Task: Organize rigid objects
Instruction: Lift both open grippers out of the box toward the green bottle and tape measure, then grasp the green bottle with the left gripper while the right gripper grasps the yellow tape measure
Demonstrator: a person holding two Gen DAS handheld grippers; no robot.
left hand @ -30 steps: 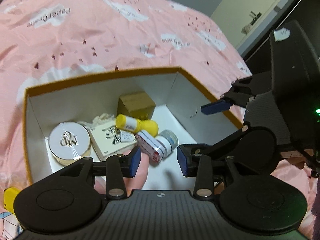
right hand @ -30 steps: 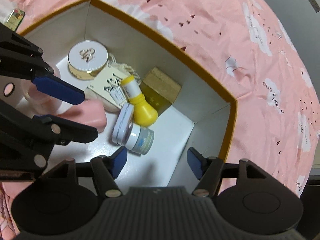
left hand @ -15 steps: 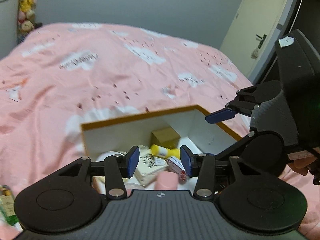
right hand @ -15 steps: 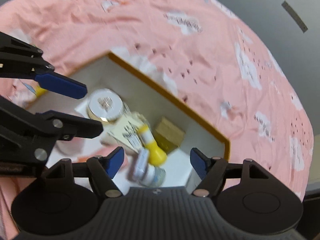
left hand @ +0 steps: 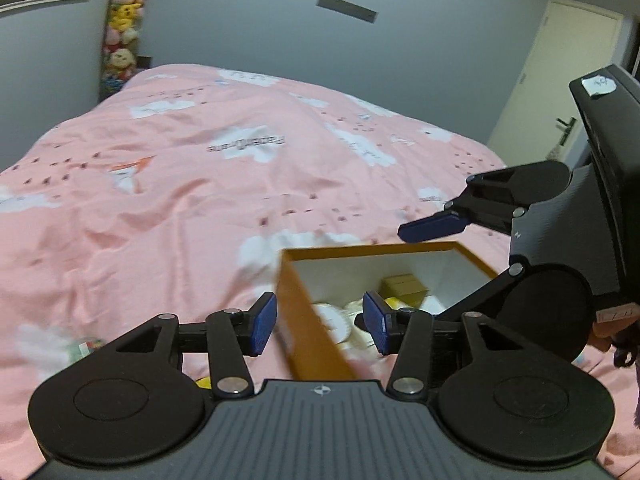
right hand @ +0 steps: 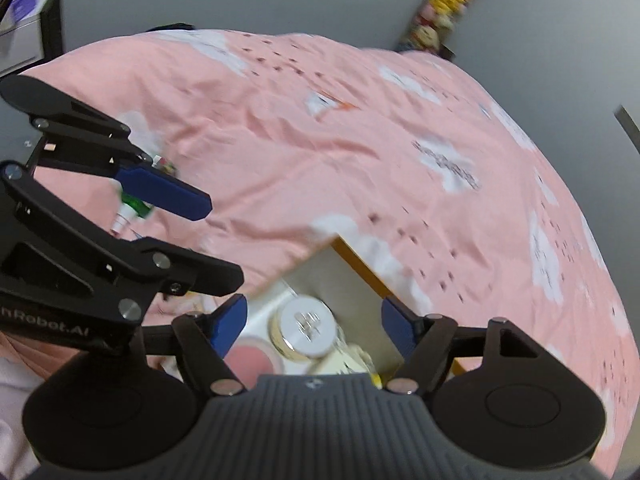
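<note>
Hovering above the bed, the left hand-held gripper (left hand: 318,322) has its blue pads spread apart with nothing between them but the near orange wall of the box (left hand: 310,316), which it does not touch. The right hand-held gripper (right hand: 316,326) is likewise spread wide and empty, held over the same box (right hand: 360,268).

The box is open-topped, orange outside and white inside, and sits on the pink bedspread (left hand: 200,184) printed with white clouds. Inside it, the right wrist view shows a round white and gold compact (right hand: 306,326), with a round pink item (right hand: 252,360) just beside it and a pale printed carton (right hand: 344,362) partly hidden by the gripper body. The left wrist view shows a small tan carton (left hand: 404,286) at the far corner of the box, with a yellow item (left hand: 394,302) in front of it; both are blurred.

Outside the box, a green bottle (right hand: 134,208) with a white tip lies on the bedspread, partly behind the left gripper's finger. Stuffed toys (left hand: 120,36) are stacked by the grey wall, and a pale door (left hand: 560,72) stands at the right.
</note>
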